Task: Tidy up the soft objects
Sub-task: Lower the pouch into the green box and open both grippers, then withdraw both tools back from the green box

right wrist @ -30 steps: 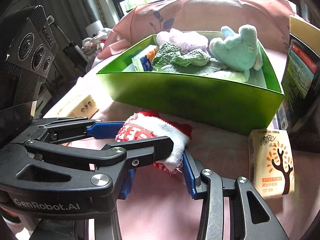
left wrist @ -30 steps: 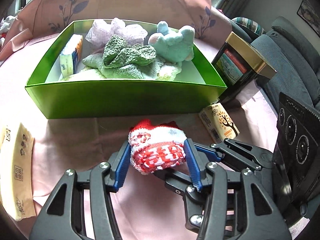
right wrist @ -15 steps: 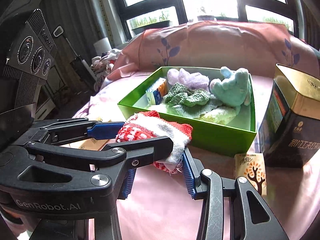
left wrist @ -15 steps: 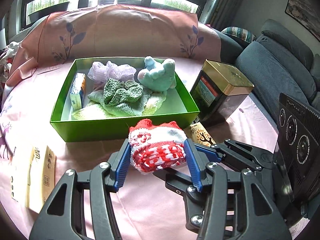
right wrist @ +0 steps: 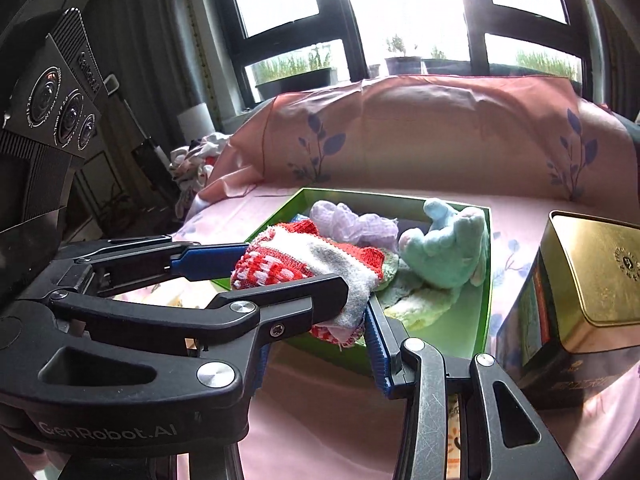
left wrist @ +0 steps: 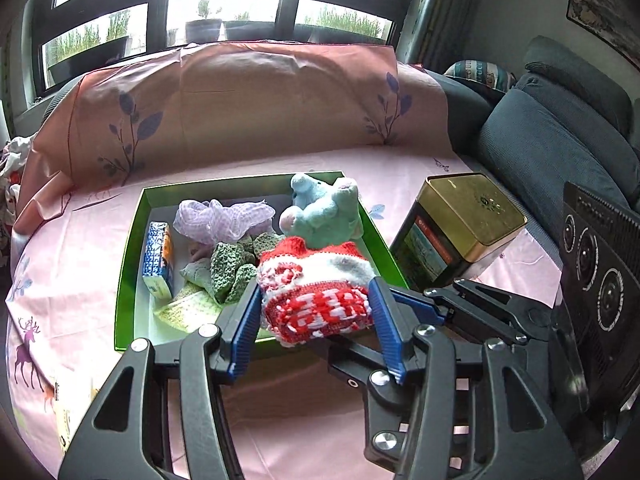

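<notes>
Currently both grippers, L [left wrist: 314, 312] and R [right wrist: 316, 312], clamp the red-white knit bundle [left wrist: 316, 304], carried above the near edge of the green box [left wrist: 128, 240]. Step judged: transfer; next needs a forward move over the box toward 12 o'clock, then release onto free space. L view alone shows the blue packet [left wrist: 158, 258] at 9 o'clock inside; R view hides it.

Red-and-white knit against a bright green box

The knitted cloth [left wrist: 316, 300] is red and white, patterned; the box [left wrist: 124, 280] is green, holding a pale teal plush [left wrist: 324, 216], lilac fabric [left wrist: 224, 220], and dark green knit [left wrist: 232, 272]. Pink sheet [left wrist: 80, 240], printed with deer.
</notes>
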A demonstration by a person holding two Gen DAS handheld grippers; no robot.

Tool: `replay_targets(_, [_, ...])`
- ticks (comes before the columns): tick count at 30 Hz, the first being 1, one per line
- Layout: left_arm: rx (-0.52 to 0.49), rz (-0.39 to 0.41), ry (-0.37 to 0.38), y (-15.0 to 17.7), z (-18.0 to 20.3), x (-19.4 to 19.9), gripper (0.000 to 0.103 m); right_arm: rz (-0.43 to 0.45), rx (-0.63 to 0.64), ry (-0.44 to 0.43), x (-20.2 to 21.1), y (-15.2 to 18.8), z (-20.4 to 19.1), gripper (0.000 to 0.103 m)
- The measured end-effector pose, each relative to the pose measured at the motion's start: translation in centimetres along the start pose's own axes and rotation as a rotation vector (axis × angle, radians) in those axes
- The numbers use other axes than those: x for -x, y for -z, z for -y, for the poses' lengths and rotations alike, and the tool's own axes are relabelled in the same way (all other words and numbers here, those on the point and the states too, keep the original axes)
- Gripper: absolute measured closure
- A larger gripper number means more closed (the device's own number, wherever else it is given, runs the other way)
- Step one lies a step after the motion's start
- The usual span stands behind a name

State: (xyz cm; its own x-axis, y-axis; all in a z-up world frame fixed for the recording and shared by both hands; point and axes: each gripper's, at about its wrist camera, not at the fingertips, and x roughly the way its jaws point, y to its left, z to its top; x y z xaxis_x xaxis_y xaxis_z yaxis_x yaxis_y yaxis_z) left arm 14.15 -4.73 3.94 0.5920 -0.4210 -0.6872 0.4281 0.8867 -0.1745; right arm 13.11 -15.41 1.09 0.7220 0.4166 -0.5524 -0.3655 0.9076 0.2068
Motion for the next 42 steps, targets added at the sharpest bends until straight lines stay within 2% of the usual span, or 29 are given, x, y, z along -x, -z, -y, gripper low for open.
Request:
replay_targets(6, [0.013,-0.033,-0.005,-1.4,-0.6,-3.1,0.051,-0.029,-0.038,0.012,-2.4,-0.8,2.1,0.059])
replay_targets(19, [0.058,-0.128,-0.019,-1.3,-2.1,-7.7,0.049,-0.147,-0.099,0.038,-6.7,-0.4,4.1,0.058])
replay_targets(20, [0.061,-0.135,-0.023,-1.2,-2.2,-7.9,0.048,-0.156,-0.100,0.040,-6.9,-0.3,4.1,0.057])
replay_targets(24, [0.083,-0.154,-0.047,-0.9,-2.7,-8.3,0.023,-0.181,-0.094,0.059,-7.1,-0.2,4.0,0.053])
replay_targets(30, [0.106,-0.152,-0.087,-0.5,-3.2,-7.4,0.001,-0.168,-0.071,0.105,-5.8,-0.1,3.7,0.040])
replay_targets(33, [0.102,-0.132,-0.099,-0.4,-3.0,-6.2,0.001,-0.151,-0.066,0.118,-4.5,-0.1,3.5,0.032])
replay_targets(42, [0.064,-0.044,-0.204,0.8,-2.1,-1.4,0.001,-0.084,-0.010,0.200,0.4,0.9,1.6,0.017])
